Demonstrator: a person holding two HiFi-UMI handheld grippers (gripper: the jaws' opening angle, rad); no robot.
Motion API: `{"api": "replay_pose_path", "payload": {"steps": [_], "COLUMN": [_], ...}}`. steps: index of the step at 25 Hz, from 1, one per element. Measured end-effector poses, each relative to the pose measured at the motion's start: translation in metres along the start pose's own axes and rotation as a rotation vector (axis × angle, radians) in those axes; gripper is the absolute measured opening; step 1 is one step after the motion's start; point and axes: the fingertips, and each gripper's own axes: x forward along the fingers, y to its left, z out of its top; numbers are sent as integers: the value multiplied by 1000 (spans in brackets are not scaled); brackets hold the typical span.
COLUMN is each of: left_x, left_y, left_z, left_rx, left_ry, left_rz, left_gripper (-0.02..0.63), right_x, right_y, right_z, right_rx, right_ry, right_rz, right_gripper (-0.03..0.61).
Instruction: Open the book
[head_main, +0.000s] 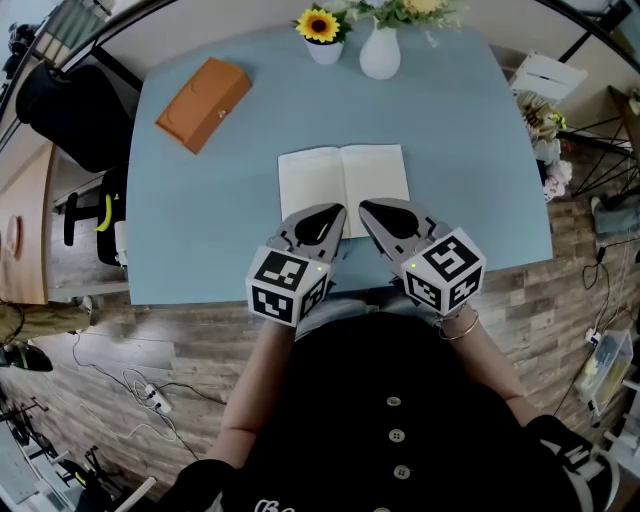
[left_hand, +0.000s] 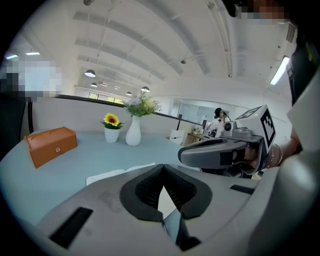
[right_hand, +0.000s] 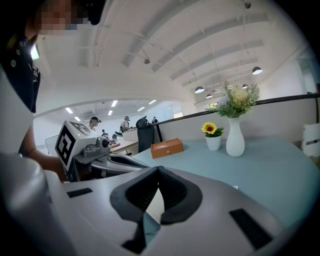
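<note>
The book (head_main: 343, 180) lies open and flat on the blue table (head_main: 200, 210), showing two blank white pages. My left gripper (head_main: 340, 210) hovers over the book's near edge, left of the spine, with its jaws closed tip to tip and nothing between them. Just right of the spine my right gripper (head_main: 364, 207) is shut and empty too. In the left gripper view the left gripper (left_hand: 162, 167) shows the book (left_hand: 115, 175) beyond it and the right gripper (left_hand: 186, 156) alongside. In the right gripper view, white page shows below the right gripper (right_hand: 158, 170).
An orange box (head_main: 203, 103) sits at the table's far left. A small pot with a sunflower (head_main: 322, 35) and a white vase of flowers (head_main: 380, 52) stand at the far edge. A black chair (head_main: 60, 110) stands left of the table.
</note>
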Motion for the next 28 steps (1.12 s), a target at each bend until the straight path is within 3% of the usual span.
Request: {"api": "replay_pose_path", "payload": {"steps": [28], "left_x": [-2], "left_y": [-6], "left_z": [-15], "left_rx": [-12], "left_ry": [27], "left_rz": [3], "left_gripper": [11], "right_x": [-4], "right_y": [5], "right_z": [-15], "right_rx": [21], "right_ry": [22], "right_rz": [-16], "right_gripper": [3]}}
